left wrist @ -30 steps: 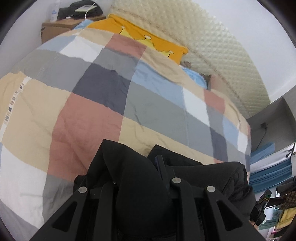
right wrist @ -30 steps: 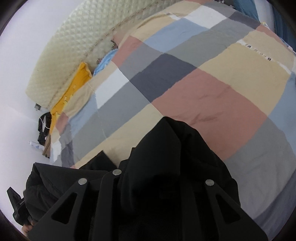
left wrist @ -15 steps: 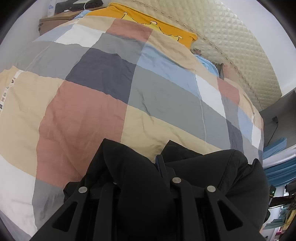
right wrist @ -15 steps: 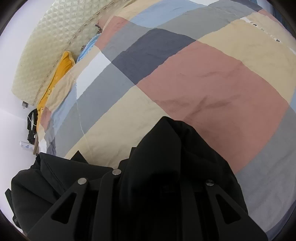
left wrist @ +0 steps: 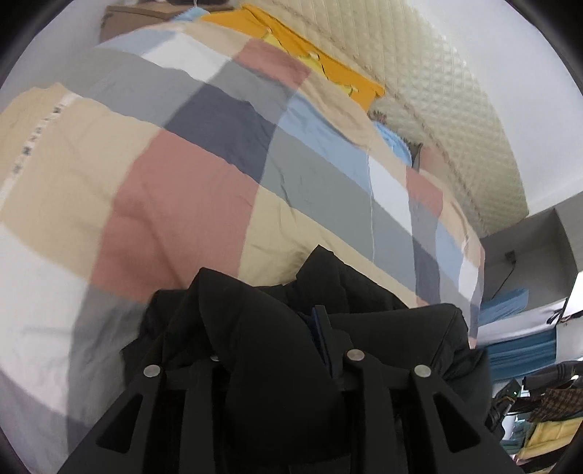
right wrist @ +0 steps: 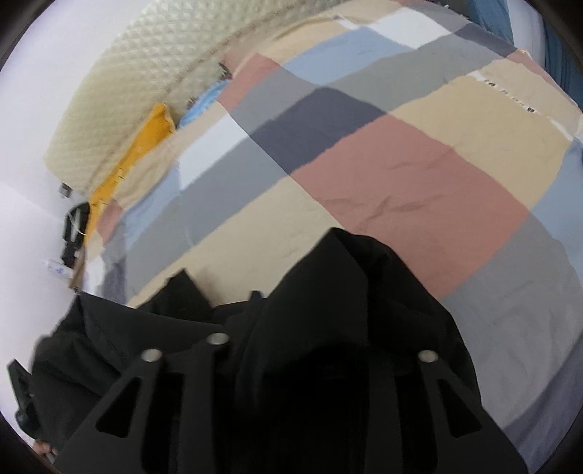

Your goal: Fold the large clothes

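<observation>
A large black garment [left wrist: 277, 328] is bunched between both grippers and held above a bed with a checked quilt [left wrist: 175, 189]. My left gripper [left wrist: 280, 350] is shut on a thick fold of the black garment, which covers its fingertips. My right gripper [right wrist: 320, 328] is shut on another fold of the same garment [right wrist: 349, 291], fingertips hidden by cloth. In the right wrist view the garment stretches off to the left [right wrist: 91, 346] toward the other gripper.
The quilt [right wrist: 400, 182] spreads ahead in both views. A cream padded headboard [left wrist: 437, 109], a yellow pillow [left wrist: 328, 65] and a blue pillow [left wrist: 397, 142] lie at the bed's far end. A bedside cabinet [left wrist: 124, 18] is far left; hanging clothes [left wrist: 539, 408] at right.
Both grippers have risen and tilted back with the garment still held; more of the headboard and far wall shows now. The views are motion-blurred.
</observation>
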`<action>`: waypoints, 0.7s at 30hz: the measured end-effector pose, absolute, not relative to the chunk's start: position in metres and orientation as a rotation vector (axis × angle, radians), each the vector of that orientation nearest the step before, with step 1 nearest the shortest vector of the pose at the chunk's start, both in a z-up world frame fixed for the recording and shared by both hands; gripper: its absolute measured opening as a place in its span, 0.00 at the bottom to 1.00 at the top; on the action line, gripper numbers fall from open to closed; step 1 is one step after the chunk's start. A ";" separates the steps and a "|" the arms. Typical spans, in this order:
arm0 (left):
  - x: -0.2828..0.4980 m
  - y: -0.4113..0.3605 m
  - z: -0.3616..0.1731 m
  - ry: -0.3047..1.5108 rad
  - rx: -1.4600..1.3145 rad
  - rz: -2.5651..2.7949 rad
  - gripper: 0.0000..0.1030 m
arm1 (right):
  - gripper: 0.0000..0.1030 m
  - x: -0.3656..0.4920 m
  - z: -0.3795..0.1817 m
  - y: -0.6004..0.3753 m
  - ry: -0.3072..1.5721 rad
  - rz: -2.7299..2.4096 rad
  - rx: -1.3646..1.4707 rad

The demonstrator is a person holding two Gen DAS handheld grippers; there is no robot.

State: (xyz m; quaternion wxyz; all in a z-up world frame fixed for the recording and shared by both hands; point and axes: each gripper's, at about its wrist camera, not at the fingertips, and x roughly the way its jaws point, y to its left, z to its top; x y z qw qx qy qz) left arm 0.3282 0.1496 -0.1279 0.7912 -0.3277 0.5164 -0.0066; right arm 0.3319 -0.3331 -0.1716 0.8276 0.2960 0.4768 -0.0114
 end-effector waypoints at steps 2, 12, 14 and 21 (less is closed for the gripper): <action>0.312 0.153 -0.113 1.111 -0.677 -0.019 0.42 | 0.87 0.319 -0.150 -0.333 0.948 -0.002 0.641; 0.225 0.135 -0.024 0.854 -0.244 -0.013 0.80 | 0.88 0.250 -0.061 -0.287 0.708 0.069 0.365; 0.217 0.117 -0.021 0.813 -0.165 -0.037 0.81 | 0.88 0.239 -0.060 -0.272 0.674 0.090 0.314; 0.248 0.017 -0.073 0.870 -0.083 -0.189 0.81 | 0.70 0.246 -0.116 -0.209 0.741 0.224 0.207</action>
